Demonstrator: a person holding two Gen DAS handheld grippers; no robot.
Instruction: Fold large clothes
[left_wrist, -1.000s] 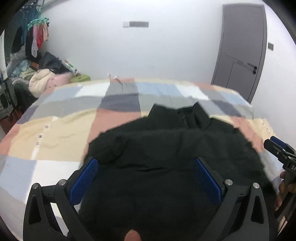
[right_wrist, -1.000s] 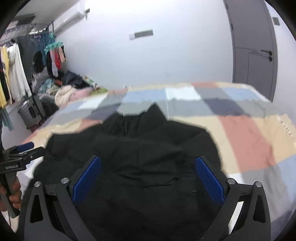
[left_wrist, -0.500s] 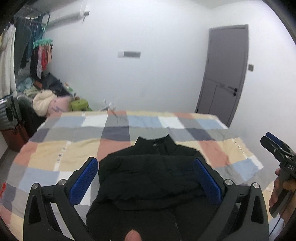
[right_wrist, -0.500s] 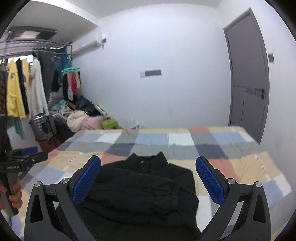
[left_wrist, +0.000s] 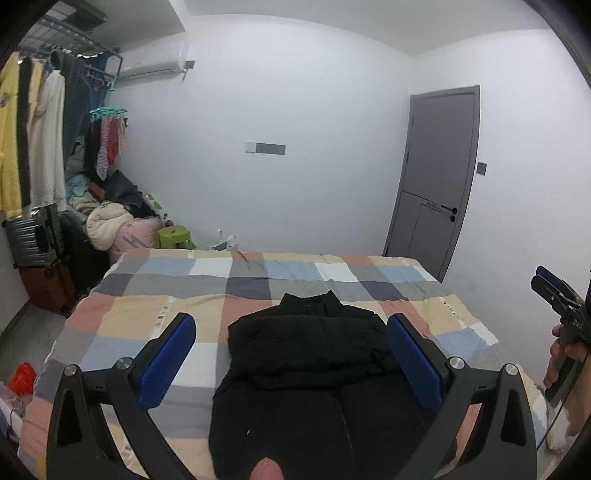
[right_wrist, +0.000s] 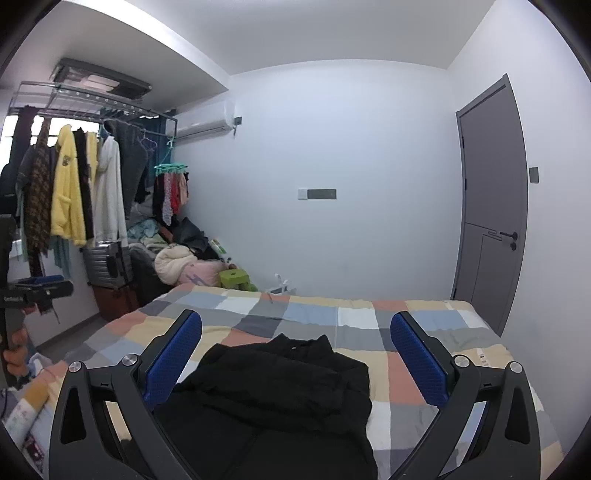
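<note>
Black padded jacket (left_wrist: 314, 354): lies on the near half of my bed, collar toward the far wall; its sleeves are folded in over the body; the lower part runs toward me and out of view between my claws
Bed (left_wrist: 147, 317): covered with a checked quilt in peach, grey, blue and white squares; it fills the near and middle ground
My left claw (left_wrist: 291, 363): wide open, blue pads well apart, holding nothing; it hangs above the near end of the jacket, not touching it
My right claw (right_wrist: 295, 360): also spread wide and empty; raised over the jacket, which shows between the two pads
My right hand's tool from the left view: at the far right edge, fingers wrapped on its handle
Grey door (left_wrist: 436, 188): shut, in the right wall at the far end
Clothes rail (right_wrist: 85, 184): far left, hung with yellow, white and dark garments; a heap of clothes lies below it
White air conditioner (right_wrist: 201, 120): high on the far wall
</note>
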